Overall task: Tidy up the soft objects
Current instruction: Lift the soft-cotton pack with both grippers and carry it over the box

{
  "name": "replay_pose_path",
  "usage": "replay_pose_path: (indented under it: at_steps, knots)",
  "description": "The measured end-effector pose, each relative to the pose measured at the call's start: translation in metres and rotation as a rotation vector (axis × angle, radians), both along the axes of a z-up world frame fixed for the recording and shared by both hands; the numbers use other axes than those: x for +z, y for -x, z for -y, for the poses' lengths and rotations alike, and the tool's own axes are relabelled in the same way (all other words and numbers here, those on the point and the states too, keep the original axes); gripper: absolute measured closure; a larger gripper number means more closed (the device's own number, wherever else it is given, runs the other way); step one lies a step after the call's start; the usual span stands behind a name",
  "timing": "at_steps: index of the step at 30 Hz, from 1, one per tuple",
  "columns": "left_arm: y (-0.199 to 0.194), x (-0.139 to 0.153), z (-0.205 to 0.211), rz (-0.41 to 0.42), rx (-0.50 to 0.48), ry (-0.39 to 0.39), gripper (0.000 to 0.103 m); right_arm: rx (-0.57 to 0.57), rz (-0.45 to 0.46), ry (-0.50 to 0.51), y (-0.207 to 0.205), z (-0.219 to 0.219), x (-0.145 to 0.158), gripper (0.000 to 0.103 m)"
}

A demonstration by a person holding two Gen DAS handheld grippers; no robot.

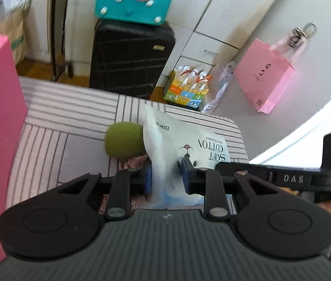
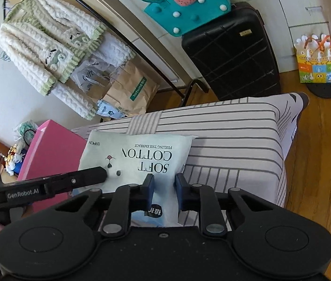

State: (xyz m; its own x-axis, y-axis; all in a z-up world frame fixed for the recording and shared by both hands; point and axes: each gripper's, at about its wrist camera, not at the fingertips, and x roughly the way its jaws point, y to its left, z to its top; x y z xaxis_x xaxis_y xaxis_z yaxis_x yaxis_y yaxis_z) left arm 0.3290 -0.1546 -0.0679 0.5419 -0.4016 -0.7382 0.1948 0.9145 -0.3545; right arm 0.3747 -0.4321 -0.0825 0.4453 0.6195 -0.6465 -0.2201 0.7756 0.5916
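Both black two-finger grippers, left (image 1: 167, 175) and right (image 2: 164, 188), had their blue-padded fingers (image 2: 149, 187) clamped on the white "SOFT COTTON" plastic packet (image 2: 139, 159), which lay on the grey-striped white cushion (image 2: 235, 140) beside an olive-green fuzzy ball (image 1: 124, 142).

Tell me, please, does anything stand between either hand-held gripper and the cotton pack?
Nothing visible does. The left hand-held gripper and the right hand-held gripper are both already clamped on the near edge of the cotton pack, with only the pack between their pads.
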Motion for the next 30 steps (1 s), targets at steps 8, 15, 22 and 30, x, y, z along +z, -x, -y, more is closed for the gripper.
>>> replay_pose_path:
  at_steps: [8, 15, 22, 30]
  knots:
    - [0.043, 0.024, -0.001, 0.106, -0.130, 0.034, 0.080, 0.008, 0.077, 0.015, 0.032, 0.003, 0.025, 0.079]
    - [0.059, 0.033, -0.008, 0.125, -0.133, -0.003, 0.079, 0.026, 0.109, 0.033, 0.056, -0.005, 0.039, 0.079]
    - [0.068, 0.030, -0.020, 0.066, -0.150, 0.029, 0.080, 0.037, 0.092, 0.033, 0.070, -0.011, 0.037, 0.079]
    - [0.094, 0.044, -0.023, 0.101, -0.205, -0.002, 0.082, 0.063, 0.109, 0.058, 0.088, -0.021, 0.050, 0.079]
